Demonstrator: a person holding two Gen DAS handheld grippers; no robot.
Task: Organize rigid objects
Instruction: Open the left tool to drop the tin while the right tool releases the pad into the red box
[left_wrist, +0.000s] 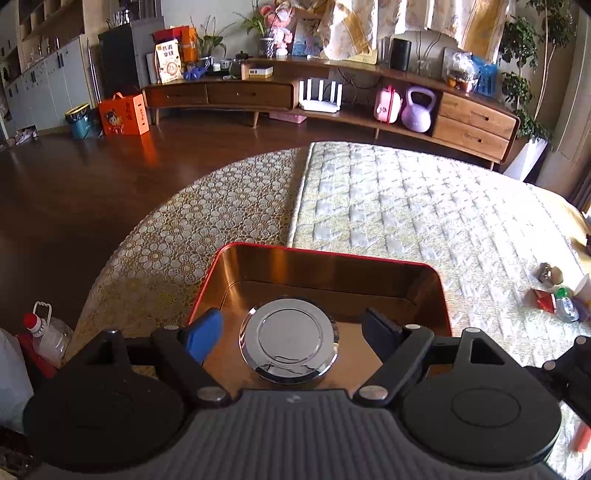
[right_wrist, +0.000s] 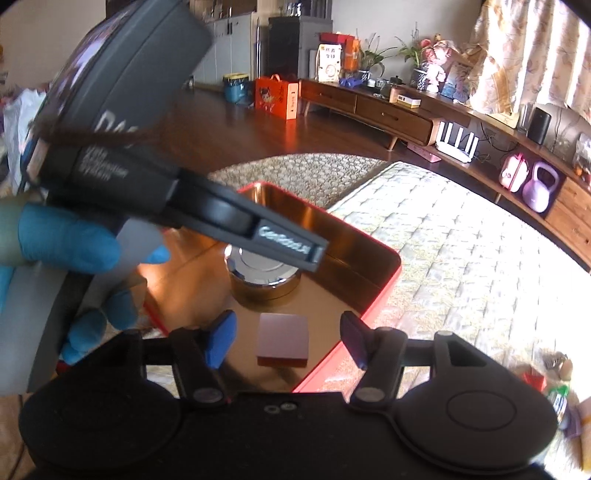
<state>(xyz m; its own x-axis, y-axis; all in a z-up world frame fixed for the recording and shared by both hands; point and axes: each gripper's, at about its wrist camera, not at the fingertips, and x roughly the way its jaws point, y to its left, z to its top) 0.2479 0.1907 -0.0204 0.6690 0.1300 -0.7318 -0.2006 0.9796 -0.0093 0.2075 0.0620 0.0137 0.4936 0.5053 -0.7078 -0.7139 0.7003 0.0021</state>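
Note:
A red tin tray with a shiny copper inside (left_wrist: 332, 266) (right_wrist: 384, 273) lies on the quilted bed. A round chrome disc (left_wrist: 289, 341) (right_wrist: 262, 273) lies in the tray. My left gripper (left_wrist: 291, 332) is open, its fingers spread either side of the disc without touching it. A small pink-topped block (right_wrist: 283, 339) lies in the tray nearer the front. My right gripper (right_wrist: 288, 338) is open, fingers wide either side of the block. The left gripper's body, held by a blue-gloved hand (right_wrist: 70, 240), fills the upper left of the right wrist view.
Small loose items (left_wrist: 557, 295) (right_wrist: 554, 369) lie on the bed to the right. A plastic bottle with a red cap (left_wrist: 44, 332) stands left of the bed. A long wooden cabinet (left_wrist: 332, 99) runs along the far wall across dark wooden floor.

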